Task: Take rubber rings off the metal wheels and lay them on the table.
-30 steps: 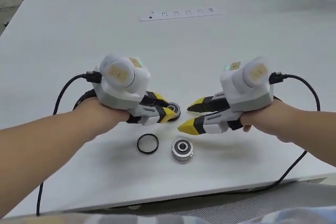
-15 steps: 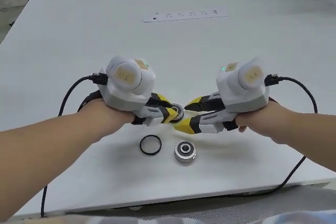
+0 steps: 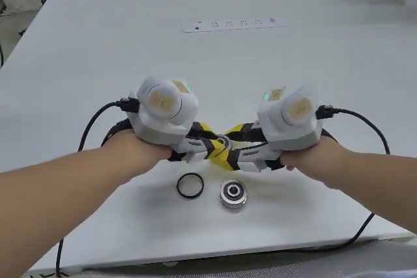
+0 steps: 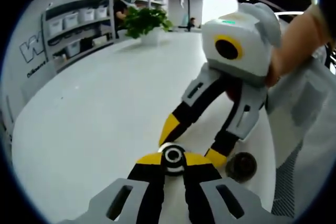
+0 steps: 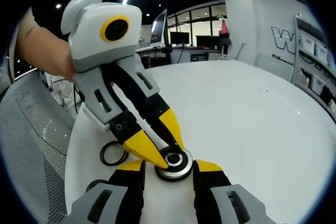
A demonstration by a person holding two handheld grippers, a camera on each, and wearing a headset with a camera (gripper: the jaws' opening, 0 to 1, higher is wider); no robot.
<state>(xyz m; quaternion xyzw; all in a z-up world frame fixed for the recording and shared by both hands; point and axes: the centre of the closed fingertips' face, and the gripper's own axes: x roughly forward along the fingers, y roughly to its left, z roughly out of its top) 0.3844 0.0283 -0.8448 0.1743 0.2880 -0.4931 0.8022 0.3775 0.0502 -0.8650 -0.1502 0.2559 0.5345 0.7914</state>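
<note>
Your left hand-held gripper (image 4: 172,160) is clamped on a small metal wheel (image 5: 173,162) and holds it up off the white tabletop (image 3: 130,50), in the space between your two hands. In the left gripper view the wheel sits pinched between the two yellow tips, its round face turned towards the camera, with a dark band round a pale hub.

Your right hand-held gripper (image 5: 170,167) faces the left one head-on. Its jaws stand apart, one on each side of the same wheel. In the left gripper view one of its yellow tips reaches the wheel's edge, while the other lies out beyond your left gripper's jaw. From the right gripper view you cannot tell whether either of its tips actually presses on the wheel.

On the tabletop just below the two grippers lies a loose black rubber ring (image 3: 190,185), flat. Just beside it, to your right and not touching it, a second metal wheel (image 3: 233,193) rests on its side with its hub facing up.

A white power strip (image 3: 233,25) lies well beyond your hands, towards the far side. A black cable (image 3: 98,122) runs from your left gripper across the tabletop, and a potted plant (image 4: 147,19) stands at the far end.
</note>
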